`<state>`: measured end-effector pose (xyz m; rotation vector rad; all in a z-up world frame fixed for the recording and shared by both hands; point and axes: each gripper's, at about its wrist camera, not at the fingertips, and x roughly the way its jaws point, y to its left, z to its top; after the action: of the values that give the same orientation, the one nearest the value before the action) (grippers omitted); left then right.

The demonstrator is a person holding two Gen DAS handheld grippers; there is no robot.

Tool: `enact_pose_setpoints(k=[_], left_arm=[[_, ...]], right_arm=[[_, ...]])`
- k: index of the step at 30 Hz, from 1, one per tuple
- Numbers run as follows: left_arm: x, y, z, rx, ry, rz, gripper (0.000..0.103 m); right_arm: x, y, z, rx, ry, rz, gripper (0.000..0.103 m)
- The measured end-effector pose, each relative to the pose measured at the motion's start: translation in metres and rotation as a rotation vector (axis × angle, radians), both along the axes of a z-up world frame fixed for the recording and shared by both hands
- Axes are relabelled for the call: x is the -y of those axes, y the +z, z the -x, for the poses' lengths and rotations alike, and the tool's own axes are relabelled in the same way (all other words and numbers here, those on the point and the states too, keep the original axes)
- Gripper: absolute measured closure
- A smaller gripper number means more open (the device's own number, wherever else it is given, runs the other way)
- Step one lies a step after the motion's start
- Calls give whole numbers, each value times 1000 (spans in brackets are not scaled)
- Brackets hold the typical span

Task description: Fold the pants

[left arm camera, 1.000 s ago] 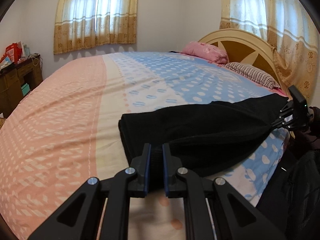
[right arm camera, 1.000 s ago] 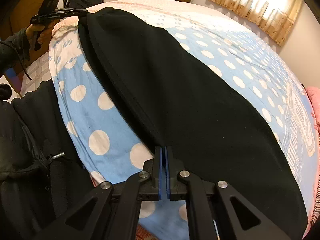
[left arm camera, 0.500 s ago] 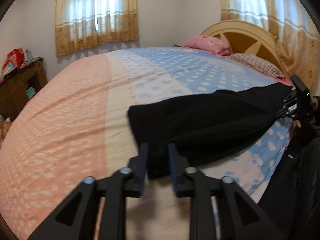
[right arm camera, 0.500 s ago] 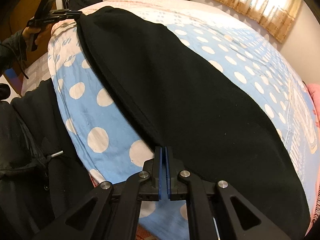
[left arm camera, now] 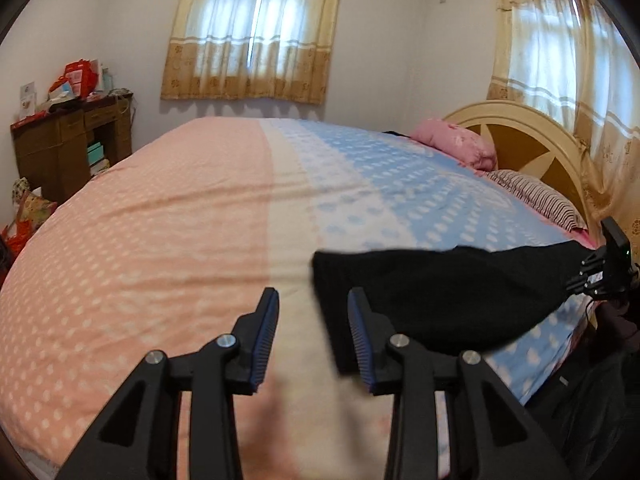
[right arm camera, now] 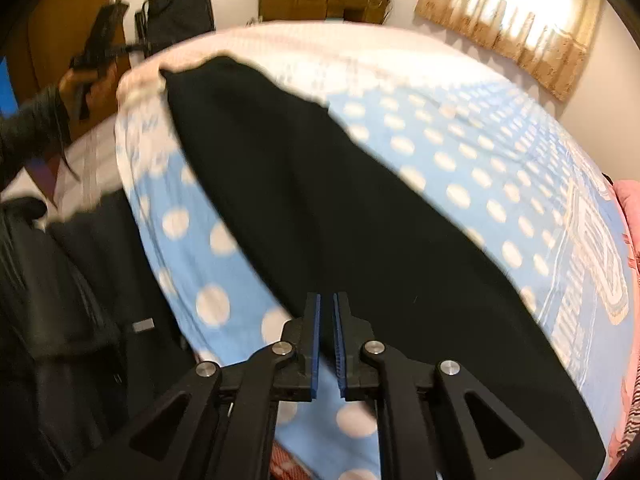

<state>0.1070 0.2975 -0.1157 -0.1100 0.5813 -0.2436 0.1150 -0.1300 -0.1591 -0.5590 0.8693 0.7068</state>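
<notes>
Black pants (left arm camera: 448, 296) lie folded lengthwise along the bed's near edge, on the blue dotted part of the cover; they also show in the right wrist view (right arm camera: 340, 216). My left gripper (left arm camera: 313, 336) is open and empty, its right finger beside the pants' left end. In the right wrist view it (right arm camera: 100, 46) is held off the bed's corner. My right gripper (right arm camera: 327, 340) has its jaws slightly parted, with dark cloth between them. It also shows at the pants' right end (left arm camera: 600, 276).
The bed (left arm camera: 180, 220) has a pink and blue dotted cover. A pink pillow (left arm camera: 452, 148) and a striped pillow (left arm camera: 536, 196) lie by the cream headboard (left arm camera: 516, 136). A wooden desk (left arm camera: 68, 140) stands at the left wall. My dark jacket (right arm camera: 60, 300) is by the bed edge.
My left gripper opened, let go of the pants' end and pulled back and up. My right gripper's jaws parted a little. The pants' left end now lies on the bed.
</notes>
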Motion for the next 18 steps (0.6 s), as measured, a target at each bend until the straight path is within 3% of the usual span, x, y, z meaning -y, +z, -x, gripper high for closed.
enact_pose_setpoints(k=[4,10,13,18], left_arm=[[40,1,-23,-2,-97,13,66],[105,-34,-36,-91,-279,-87,66],[120,-57,-29,-145,-306,-196,65],[107,-55,-28,-160,-300,-126,63]], right_arm=[[-13,28,-29,-4,-25,-94,72],[-47,45,-80,-62,-86,-260,71],[-60,37,-123,-183,-173,-376,71],[-85,-4,-192,-438,-307,-518,71]])
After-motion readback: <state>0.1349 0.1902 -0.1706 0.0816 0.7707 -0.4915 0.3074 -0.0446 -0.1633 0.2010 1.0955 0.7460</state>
